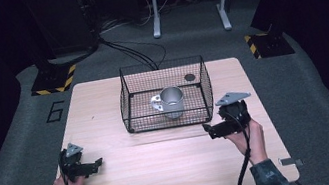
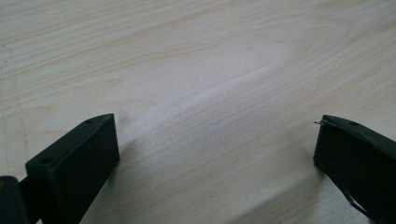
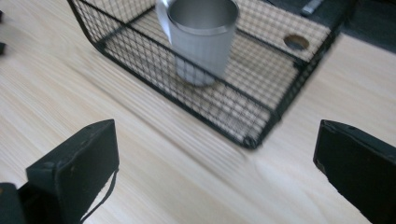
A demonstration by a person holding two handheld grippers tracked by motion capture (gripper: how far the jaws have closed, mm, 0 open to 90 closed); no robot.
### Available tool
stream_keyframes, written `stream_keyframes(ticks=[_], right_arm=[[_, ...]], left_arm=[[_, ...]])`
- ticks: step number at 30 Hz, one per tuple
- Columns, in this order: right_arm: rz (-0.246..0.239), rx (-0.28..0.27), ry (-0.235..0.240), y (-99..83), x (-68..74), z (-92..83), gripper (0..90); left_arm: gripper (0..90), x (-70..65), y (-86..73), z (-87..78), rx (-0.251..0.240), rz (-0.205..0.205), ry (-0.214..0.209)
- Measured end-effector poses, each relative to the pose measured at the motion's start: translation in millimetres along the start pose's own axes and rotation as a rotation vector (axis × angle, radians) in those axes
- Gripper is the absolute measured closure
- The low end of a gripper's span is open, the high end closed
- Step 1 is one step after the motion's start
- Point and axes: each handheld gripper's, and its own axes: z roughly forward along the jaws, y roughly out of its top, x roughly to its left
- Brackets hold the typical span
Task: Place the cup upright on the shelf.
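Right gripper wide open at centre-right — should rise over the wire basket rim, square to the steel mug; left gripper open too.

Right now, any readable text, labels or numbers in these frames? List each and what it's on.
"6": dark numeral on the grey floor mat, left of the table.
Yellow-and-black hazard stripes on the stand base at far left, and another set at far right: a marking, no words.
Nothing legible on the metal cup, the wire basket, or either gripper, left or right.
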Motion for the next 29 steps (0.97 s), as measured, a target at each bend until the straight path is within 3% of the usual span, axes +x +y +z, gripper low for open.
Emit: stream_keyframes(ticks=[3, 7, 9, 10, 11, 12, 13, 14, 17, 21, 28, 29], right_arm=[[0.04, 0.0, -0.017, -24.9, -9.5, -0.7, 0.0], [0.128, 0.024, -0.059, -69.6, -28.6, 4.8, 0.0], [0.167, 0.042, -0.072, -86.2, -35.4, 8.0, 0.0], [0.167, 0.042, -0.072, -86.2, -35.4, 8.0, 0.0], [0.198, 0.05, -0.087, -106.7, -43.4, 12.2, 0.0], [0.198, 0.05, -0.087, -106.7, -43.4, 12.2, 0.0], [0.225, 0.064, -0.093, -122.4, -49.1, 16.2, 0.0], [0.225, 0.064, -0.093, -122.4, -49.1, 16.2, 0.0], [0.27, 0.071, -0.12, -144.5, -56.7, 22.1, 0.0], [0.298, 0.081, -0.149, -156.6, -61.5, 27.3, 0.0], [0.29, 0.1, -0.17, -166.6, -65.4, 37.3, 0.0], [0.251, 0.073, -0.199, -171.6, -63.2, 38.0, 0.0]], left_arm=[[0.2, 0.0, 0.0, 0.0, 0.0, 0.001, 0.0], [0.2, 0.0, 0.0, 0.0, 0.0, 0.0, 0.0], [0.1, 0.0, 0.0, 0.0, 0.0, 0.0, 0.0], [0.1, 0.0, 0.0, 0.0, 0.0, 0.0, 0.0], [0.2, 0.0, 0.0, 0.0, 0.0, 0.0, 0.0], [0.2, 0.0, 0.0, 0.0, 0.0, 0.0, 0.0], [0.1, 0.0, 0.0, 0.0, 0.0, 0.0, 0.0], [0.1, 0.0, 0.0, 0.0, 0.0, 0.0, 0.0], [0.1, 0.7, 0.2, -0.1, 0.002, 0.01, 0.002], [0.2, 0.5, 0.2, -0.1, 0.001, 0.007, 0.002], [0.2, 0.6, 0.2, -0.1, 0.002, 0.009, 0.002], [0.2, 0.5, 0.2, -0.1, 0.002, 0.008, 0.002]])
